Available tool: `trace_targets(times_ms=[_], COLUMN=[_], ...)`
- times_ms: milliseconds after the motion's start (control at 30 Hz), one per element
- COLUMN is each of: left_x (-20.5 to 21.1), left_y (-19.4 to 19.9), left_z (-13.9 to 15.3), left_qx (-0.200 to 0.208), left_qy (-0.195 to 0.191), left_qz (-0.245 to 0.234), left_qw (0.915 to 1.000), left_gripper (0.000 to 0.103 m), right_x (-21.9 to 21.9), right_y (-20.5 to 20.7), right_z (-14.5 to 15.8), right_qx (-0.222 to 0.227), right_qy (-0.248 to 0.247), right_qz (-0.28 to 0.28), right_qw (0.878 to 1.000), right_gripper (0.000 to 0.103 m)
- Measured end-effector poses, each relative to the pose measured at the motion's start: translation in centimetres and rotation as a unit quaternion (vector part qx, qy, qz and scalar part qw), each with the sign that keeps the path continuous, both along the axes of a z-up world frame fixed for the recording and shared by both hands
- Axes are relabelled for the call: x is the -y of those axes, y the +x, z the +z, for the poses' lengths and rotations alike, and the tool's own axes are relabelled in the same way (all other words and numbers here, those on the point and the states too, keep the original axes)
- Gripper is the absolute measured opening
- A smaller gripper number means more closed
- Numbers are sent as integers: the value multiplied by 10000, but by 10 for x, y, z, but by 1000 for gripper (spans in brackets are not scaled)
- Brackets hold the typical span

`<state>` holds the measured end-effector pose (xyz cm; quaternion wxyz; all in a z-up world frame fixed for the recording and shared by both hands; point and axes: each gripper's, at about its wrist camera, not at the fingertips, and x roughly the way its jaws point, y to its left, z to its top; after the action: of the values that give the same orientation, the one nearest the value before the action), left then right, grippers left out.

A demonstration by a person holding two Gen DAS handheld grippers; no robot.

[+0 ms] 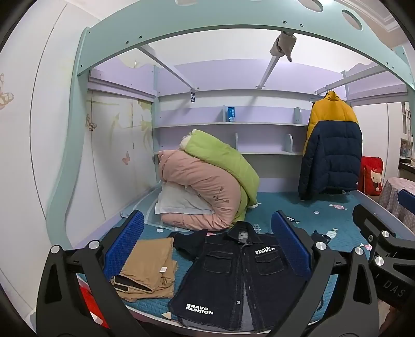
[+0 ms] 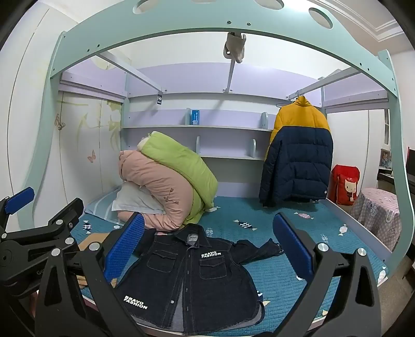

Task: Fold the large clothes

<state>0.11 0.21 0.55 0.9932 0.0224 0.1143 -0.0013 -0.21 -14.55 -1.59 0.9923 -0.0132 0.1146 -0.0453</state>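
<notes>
place: home, child's bedroom | bed: teal quilted mattress [image 2: 285, 269] under a loft frame [image 2: 181, 23] | bedding: rolled quilts [image 1: 207, 186] | wall: lilac shelves [image 1: 233, 125], butterfly wardrobe doors [image 1: 114, 145] | clothes: padded coat [image 2: 298, 158] on a hanger

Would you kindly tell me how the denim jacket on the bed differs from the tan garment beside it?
The denim jacket lies spread flat, front up, a sleeve out; the tan garment is already folded into a stack. The jacket is dark blue with white lettering; the tan garment is plain. The jacket covers more of the bed. Both rest on the blue bedspread.
</notes>
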Motion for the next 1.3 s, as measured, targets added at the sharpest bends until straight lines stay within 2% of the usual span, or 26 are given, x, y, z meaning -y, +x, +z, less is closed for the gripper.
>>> trace_targets(times_ms=[1300], left_x=[-7], left_y=[-5], left_z=[-2], left_qx=[4], left_qy=[-3], left_qz=[52], left_qw=[10000], left_gripper=[98], right_x=[-2], right_y=[-2], right_z=[0], right_qx=[6], right_qy=[0], right_qz=[8], right_qw=[10000], right_gripper=[96])
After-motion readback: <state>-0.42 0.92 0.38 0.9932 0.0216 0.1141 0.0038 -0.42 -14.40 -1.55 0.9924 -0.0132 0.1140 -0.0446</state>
